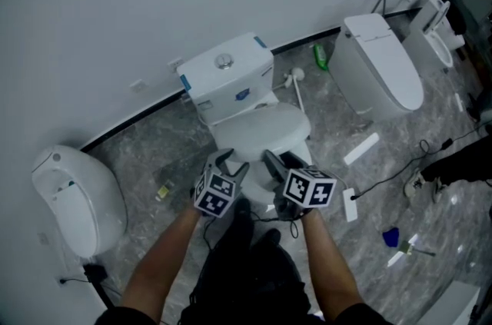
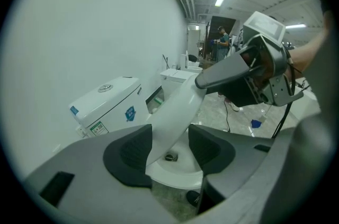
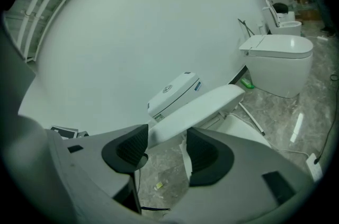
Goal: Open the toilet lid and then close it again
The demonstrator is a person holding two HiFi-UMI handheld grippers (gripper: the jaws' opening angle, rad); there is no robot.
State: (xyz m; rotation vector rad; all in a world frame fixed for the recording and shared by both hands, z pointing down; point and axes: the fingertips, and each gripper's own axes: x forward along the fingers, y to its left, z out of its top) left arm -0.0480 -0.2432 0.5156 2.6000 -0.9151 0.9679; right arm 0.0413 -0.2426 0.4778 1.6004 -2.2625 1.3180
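Note:
The white toilet stands against the wall, and its tank (image 1: 227,77) sits behind the lid (image 1: 261,127). The lid hangs part-way down, tilted above the bowl (image 2: 172,164). My left gripper (image 1: 231,160) is at the lid's front edge on the left. In the left gripper view the lid (image 2: 175,112) runs between the pads of the left gripper (image 2: 169,148), which is shut on it. My right gripper (image 1: 278,160) is at the front edge on the right. In the right gripper view the lid's (image 3: 201,106) end lies between the spread jaws of the right gripper (image 3: 167,146).
A second toilet (image 1: 77,197) stands at the left, a third (image 1: 380,66) at the right. A green bottle (image 1: 320,56) and a brush (image 1: 296,77) lie by the wall. White strips (image 1: 361,148), cables and a blue scrap (image 1: 391,237) litter the grey floor.

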